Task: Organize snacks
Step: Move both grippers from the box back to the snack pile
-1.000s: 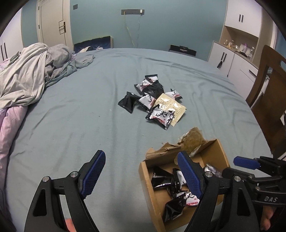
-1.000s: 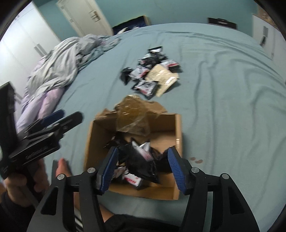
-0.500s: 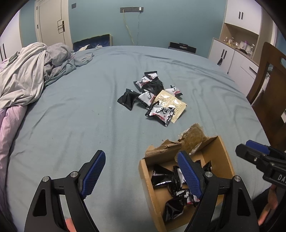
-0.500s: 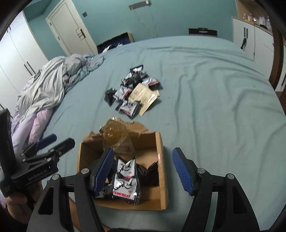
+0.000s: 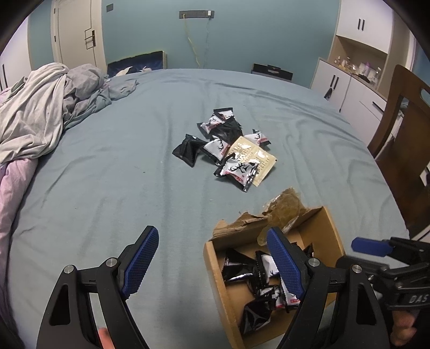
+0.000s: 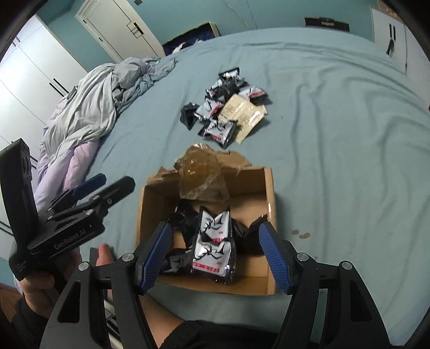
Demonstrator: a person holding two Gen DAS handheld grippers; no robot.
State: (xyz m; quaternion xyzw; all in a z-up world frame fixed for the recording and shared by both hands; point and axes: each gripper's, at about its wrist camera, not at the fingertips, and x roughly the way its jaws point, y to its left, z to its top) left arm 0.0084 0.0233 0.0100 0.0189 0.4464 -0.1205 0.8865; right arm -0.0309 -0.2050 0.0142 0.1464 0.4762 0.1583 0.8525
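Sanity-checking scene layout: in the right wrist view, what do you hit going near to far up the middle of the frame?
right gripper with open jaws → cardboard box holding snack packets → crumpled clear wrapper at the box's far edge → loose pile of snack packets on the bed sheet → dark case by the far wall.

A wide bed (image 5: 113,171) with a wrinkled blue-grey sheet fills most of the room. A heap of grey and lilac bedding (image 5: 35,112) lies bunched along its left side. The far wall (image 5: 255,32) is painted teal, with a dark power strip (image 5: 196,14) mounted high and cords hanging from it. A white door (image 5: 78,35) stands at the back left, white cupboards (image 5: 357,64) at the right, and a brown wooden chair (image 5: 405,139) beside the bed
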